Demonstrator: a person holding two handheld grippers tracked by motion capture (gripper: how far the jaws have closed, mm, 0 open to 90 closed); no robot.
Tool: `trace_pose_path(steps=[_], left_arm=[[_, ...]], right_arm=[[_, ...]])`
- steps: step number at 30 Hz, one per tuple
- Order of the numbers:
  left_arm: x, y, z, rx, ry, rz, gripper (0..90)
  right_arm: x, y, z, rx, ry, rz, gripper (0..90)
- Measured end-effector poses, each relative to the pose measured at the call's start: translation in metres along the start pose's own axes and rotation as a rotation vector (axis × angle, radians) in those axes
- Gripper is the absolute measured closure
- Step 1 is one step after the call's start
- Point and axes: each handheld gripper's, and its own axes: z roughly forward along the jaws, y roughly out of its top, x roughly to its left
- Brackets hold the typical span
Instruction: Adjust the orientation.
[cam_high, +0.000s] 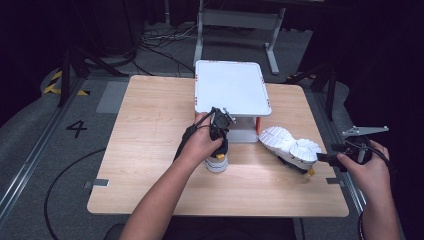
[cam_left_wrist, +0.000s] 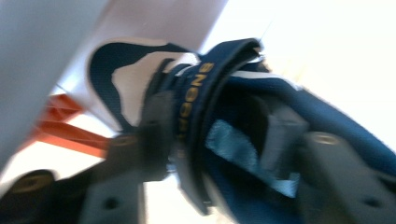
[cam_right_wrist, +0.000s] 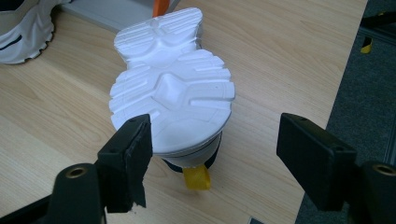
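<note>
Wooden bench (cam_high: 150, 125) on grey floor, white tray-topped stand (cam_high: 231, 86) at its far middle. Left claw (cam_high: 219, 131) just in front of stand, over upright shoe (cam_high: 217, 161). Second shoe (cam_high: 291, 146) tipped, white sole showing, right of stand. Right claw (cam_high: 325, 157) off bench's right edge, close beside that shoe.

Left gripper (cam_left_wrist: 205, 154) view motion-blurred (strap lettering unreadable), second shoe (cam_right_wrist: 23, 28) cropped at frame edge

Dim surroundings, blurred closeup (overexposed)
</note>
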Motion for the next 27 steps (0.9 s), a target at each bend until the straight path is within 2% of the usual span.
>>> trace_pose_path(steps=[2,3,4,5,6,7,8,9,10,11,12,13,14,15,16,17,18,19,20,23,25,27], left_arm=[[-0.002,-0.005,-0.009,-0.038,0.008,-0.039,43.9],[-0.003,-0.007,-0.016,-0.066,0.026,-0.073,36.5],[-0.002,-0.009,-0.023,-0.084,0.040,-0.085,31.6],[0.000,-0.011,-0.035,-0.122,0.061,-0.103,34.7],[0.001,-0.013,-0.045,-0.130,0.054,-0.125,38.5],[0.001,-0.013,-0.045,-0.130,0.054,-0.125,40.1],[0.000,-0.017,-0.063,-0.142,0.035,-0.155,37.3],[0.000,-0.017,-0.063,-0.142,0.035,-0.155,37.0],[-0.006,-0.023,-0.077,-0.133,0.017,-0.172,39.3],[-0.012,-0.026,-0.081,-0.129,-0.004,-0.184,40.5],[-0.012,-0.026,-0.081,-0.129,-0.004,-0.184,41.0],[-0.023,-0.032,-0.085,-0.128,-0.028,-0.197,45.2],[-0.040,-0.042,-0.084,-0.116,-0.113,-0.184,49.8],[-0.040,-0.042,-0.084,-0.116,-0.113,-0.184,50.8],[-0.047,-0.047,-0.082,-0.107,-0.169,-0.181,55.4],[-0.059,-0.054,-0.075,-0.074,-0.252,-0.175,60.1],[-0.062,-0.056,-0.071,-0.057,-0.269,-0.172,60.1],[-0.062,-0.056,-0.071,-0.057,-0.269,-0.172,60.7],[-0.068,-0.059,-0.058,-0.020,-0.273,-0.182,61.5],[-0.074,-0.059,-0.039,0.032,-0.251,-0.170,61.6],[-0.074,-0.059,-0.033,0.036,-0.251,-0.175,61.7],[-0.072,-0.058,-0.025,0.041,-0.229,-0.185,63.5]], right_arm=[[0.001,0.001,0.000,-0.002,0.001,-0.004,27.5],[0.001,0.001,0.000,-0.002,0.003,-0.005,27.4],[0.001,0.002,0.000,-0.002,0.003,-0.005,27.3],[0.001,0.002,0.001,-0.002,0.003,-0.005,27.3],[0.001,0.003,0.002,-0.003,0.000,-0.007,27.3],[0.001,0.004,0.003,-0.002,0.004,-0.006,27.3],[0.002,0.005,0.004,0.001,0.004,-0.007,27.2],[0.002,0.006,0.004,-0.001,0.004,-0.013,27.0],[0.003,0.007,0.006,-0.004,0.010,-0.014,26.9],[0.004,0.007,0.006,-0.006,0.013,-0.014,26.7],[0.004,0.008,0.007,-0.010,0.011,-0.018,26.4],[0.005,0.008,0.007,-0.015,0.013,-0.017,26.0],[0.005,0.008,0.007,-0.021,0.014,-0.016,25.5],[0.005,0.008,0.007,-0.021,0.014,-0.016,25.5],[0.004,0.007,0.007,-0.034,0.008,-0.017,24.4],[0.004,0.007,0.006,-0.041,0.008,-0.015,24.4],[0.004,0.007,0.005,-0.045,0.003,-0.016,24.4],[0.004,0.007,0.005,-0.051,-0.001,-0.015,24.6],[0.004,0.007,0.004,-0.060,-0.007,-0.020,24.8],[0.005,0.008,0.003,-0.080,-0.005,-0.026,25.1],[0.006,0.008,0.004,-0.083,-0.010,-0.029,25.3],[0.006,0.007,0.006,-0.076,-0.011,-0.036,25.6]])
